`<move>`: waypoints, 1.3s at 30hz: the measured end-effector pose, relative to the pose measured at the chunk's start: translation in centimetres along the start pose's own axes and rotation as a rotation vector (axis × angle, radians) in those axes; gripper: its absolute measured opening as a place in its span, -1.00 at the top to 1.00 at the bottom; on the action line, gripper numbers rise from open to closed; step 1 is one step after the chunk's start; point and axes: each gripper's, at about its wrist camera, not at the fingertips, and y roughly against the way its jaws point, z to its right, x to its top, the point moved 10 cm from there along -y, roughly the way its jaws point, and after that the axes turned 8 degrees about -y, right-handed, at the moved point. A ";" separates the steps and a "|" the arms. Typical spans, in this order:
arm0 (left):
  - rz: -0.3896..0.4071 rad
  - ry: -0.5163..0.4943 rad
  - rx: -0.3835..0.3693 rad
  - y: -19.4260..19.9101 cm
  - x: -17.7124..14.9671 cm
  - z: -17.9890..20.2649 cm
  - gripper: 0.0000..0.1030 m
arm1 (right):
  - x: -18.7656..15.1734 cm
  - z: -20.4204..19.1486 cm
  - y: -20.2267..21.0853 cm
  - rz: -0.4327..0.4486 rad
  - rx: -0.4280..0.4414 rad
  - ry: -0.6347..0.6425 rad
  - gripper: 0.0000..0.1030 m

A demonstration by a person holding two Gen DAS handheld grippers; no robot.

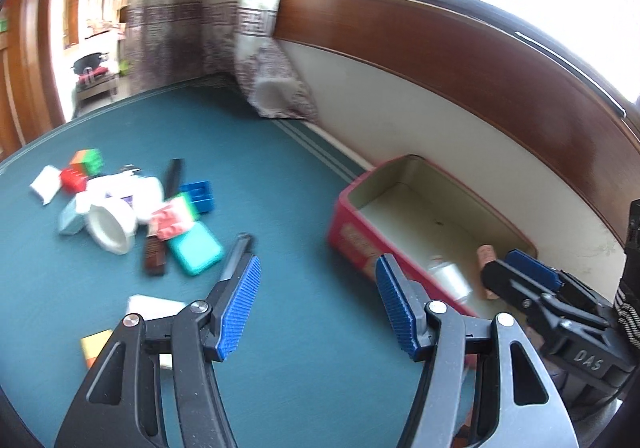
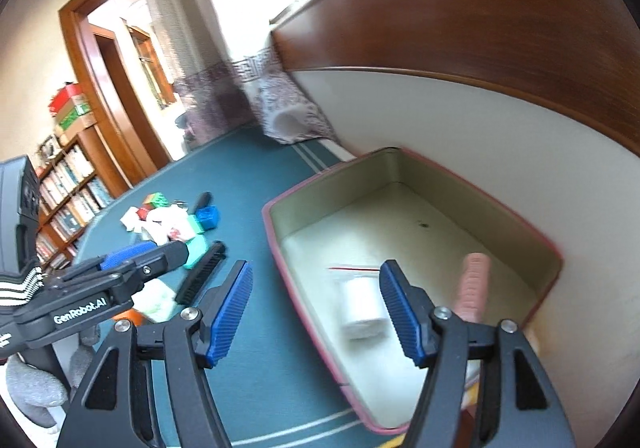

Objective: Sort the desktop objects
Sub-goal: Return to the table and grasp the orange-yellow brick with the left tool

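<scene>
My left gripper (image 1: 318,268) hangs open and empty over the teal table (image 1: 288,176), between a pile of small objects and a red tin (image 1: 356,240). The pile holds a white tape roll (image 1: 110,226), a teal case (image 1: 196,248), a blue block (image 1: 198,196) and a black comb (image 1: 236,256). My right gripper (image 2: 316,276) is open above the near left wall of the tin (image 2: 276,248), nothing between its pads. Inside the tin lie a bagged white roll (image 2: 360,304) and a pink cylinder (image 2: 474,284). Each gripper shows in the other's view: the right gripper (image 1: 512,266) and the left gripper (image 2: 160,250).
The tin stands against a white wall with a wooden sill (image 1: 460,60) under a window. A curtain (image 1: 276,88) hangs onto the table's far end. A white card (image 1: 156,306) and an orange block (image 1: 94,346) lie near my left fingers. A bookshelf (image 2: 68,192) stands beyond the table.
</scene>
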 end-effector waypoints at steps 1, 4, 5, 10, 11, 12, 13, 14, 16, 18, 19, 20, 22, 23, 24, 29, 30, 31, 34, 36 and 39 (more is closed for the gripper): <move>0.000 0.010 0.015 0.4 -0.3 -0.9 -0.24 | -0.2 -0.6 0.0 -0.001 0.014 0.000 -0.39; -0.004 0.045 0.069 1.8 -1.5 -3.8 -0.24 | -1.1 -2.7 -0.8 -0.026 0.040 0.017 -0.40; -0.004 0.058 0.089 2.2 -2.0 -4.8 -0.24 | -1.5 -3.3 -0.9 -0.035 0.047 0.025 -0.40; -0.009 0.142 0.190 4.5 -4.6 -10.6 -0.24 | -3.6 -6.4 -2.0 -0.085 0.084 0.069 -0.40; -0.013 0.153 0.202 4.8 -5.1 -11.4 -0.24 | -3.9 -7.0 -2.2 -0.092 0.089 0.079 -0.40; -0.020 0.172 0.221 5.2 -5.9 -12.5 -0.24 | -4.3 -7.6 -2.5 -0.102 0.094 0.089 -0.40; -0.023 0.186 0.234 5.3 -6.4 -13.3 -0.24 | -4.6 -8.0 -2.7 -0.110 0.100 0.096 -0.40; -0.027 0.199 0.247 5.5 -6.9 -14.0 -0.24 | -5.0 -8.5 -2.8 -0.119 0.105 0.105 -0.40; -0.040 0.224 0.262 5.6 -8.0 -15.3 -0.24 | -5.6 -9.2 -3.3 -0.134 0.109 0.116 -0.40; -0.053 0.237 0.268 5.5 -8.9 -16.1 -0.24 | -6.2 -9.7 -3.7 -0.153 0.114 0.122 -0.40; -0.060 0.241 0.271 5.3 -9.3 -16.4 -0.24 | -6.5 -9.9 -3.9 -0.162 0.117 0.126 -0.40; -0.064 0.244 0.270 5.3 -9.6 -16.5 -0.24 | -6.9 -10.2 -4.2 -0.173 0.120 0.130 -0.40; -0.072 0.252 0.265 4.9 -10.1 -16.7 -0.24 | -7.7 -10.6 -4.2 -0.190 0.124 0.133 -0.40; -0.076 0.253 0.263 4.7 -10.2 -16.8 -0.24 | -8.1 -10.8 -4.4 -0.200 0.126 0.138 -0.40; -0.080 0.253 0.260 4.5 -10.3 -16.8 -0.24 | -8.3 -11.0 -4.5 -0.206 0.127 0.143 -0.40; -0.108 0.243 0.250 3.1 -10.7 -16.6 -0.24 | -9.3 -11.5 -5.1 -0.234 0.131 0.155 -0.40; -0.115 0.242 0.249 2.8 -10.8 -16.6 -0.24 | -9.5 -11.5 -5.2 -0.240 0.132 0.154 -0.40; -0.120 0.242 0.250 2.6 -10.9 -16.7 -0.24 | -9.6 -11.5 -5.4 -0.246 0.133 0.153 -0.40; -0.130 0.249 0.247 2.0 -11.3 -16.8 -0.24 | -10.1 -11.5 -5.8 -0.265 0.131 0.146 -0.40; -0.133 0.252 0.244 1.8 -11.2 -16.8 -0.24 | -10.2 -11.5 -6.1 -0.274 0.128 0.145 -0.40; -0.138 0.245 0.241 1.5 -11.3 -16.7 -0.24 | -10.4 -11.6 -6.3 -0.279 0.124 0.145 -0.40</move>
